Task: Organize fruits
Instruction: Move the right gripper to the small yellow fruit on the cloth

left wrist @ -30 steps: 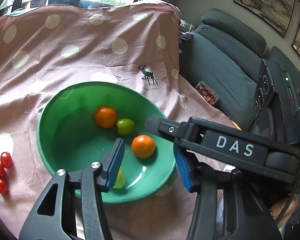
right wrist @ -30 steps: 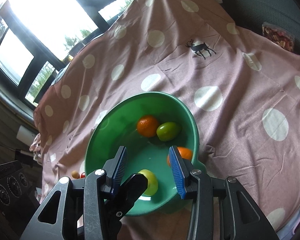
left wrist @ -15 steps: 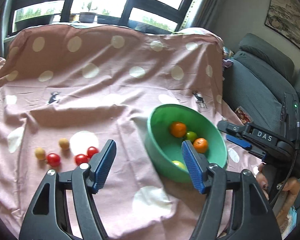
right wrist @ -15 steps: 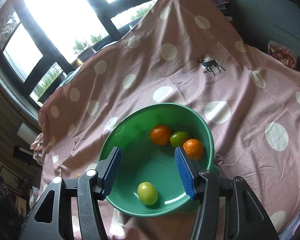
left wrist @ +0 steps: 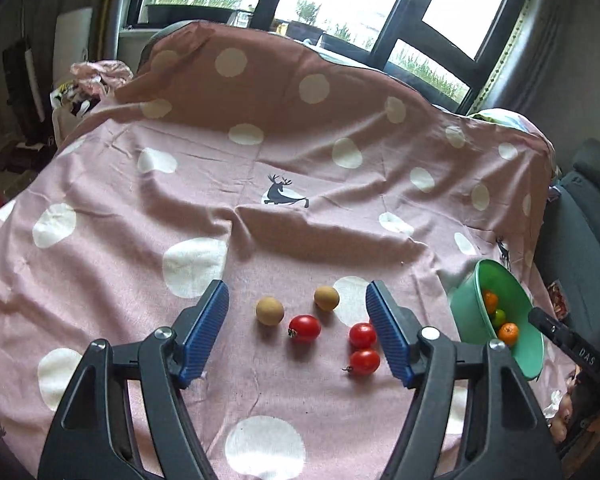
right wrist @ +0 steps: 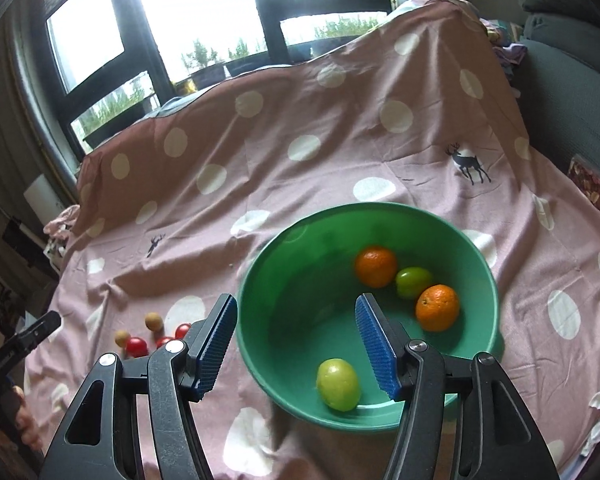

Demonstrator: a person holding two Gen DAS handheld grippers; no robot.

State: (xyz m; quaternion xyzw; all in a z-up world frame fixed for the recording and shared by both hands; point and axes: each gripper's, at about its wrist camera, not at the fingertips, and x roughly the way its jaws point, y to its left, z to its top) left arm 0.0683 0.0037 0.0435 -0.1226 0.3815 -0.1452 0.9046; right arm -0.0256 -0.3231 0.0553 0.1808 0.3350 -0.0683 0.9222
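Observation:
My left gripper (left wrist: 298,332) is open and empty, hovering over loose fruit on the pink spotted cloth (left wrist: 204,184): two tan round fruits (left wrist: 269,311) and three red cherry tomatoes (left wrist: 304,328) between and beside its fingers. A green bowl (right wrist: 292,392) sits to the right and shows at the left wrist view's right edge (left wrist: 530,364). It holds two oranges (right wrist: 376,267), a green fruit (right wrist: 413,282) and a yellow-green fruit (right wrist: 338,385). My right gripper (right wrist: 296,346) is open and empty above the bowl's near-left rim.
A grey sofa (right wrist: 572,92) stands to the right of the covered table, with a small packet (right wrist: 590,186) on it. Windows (right wrist: 204,12) lie behind. Clutter and cloth (left wrist: 92,80) sit at the far left. The cloth drapes over a raised back edge (left wrist: 260,64).
My left gripper has swung left, away from the bowl, and now hovers over the tomatoes and tan fruits. My right gripper has drawn back and up from the bowl; the yellow-green fruit lies free.

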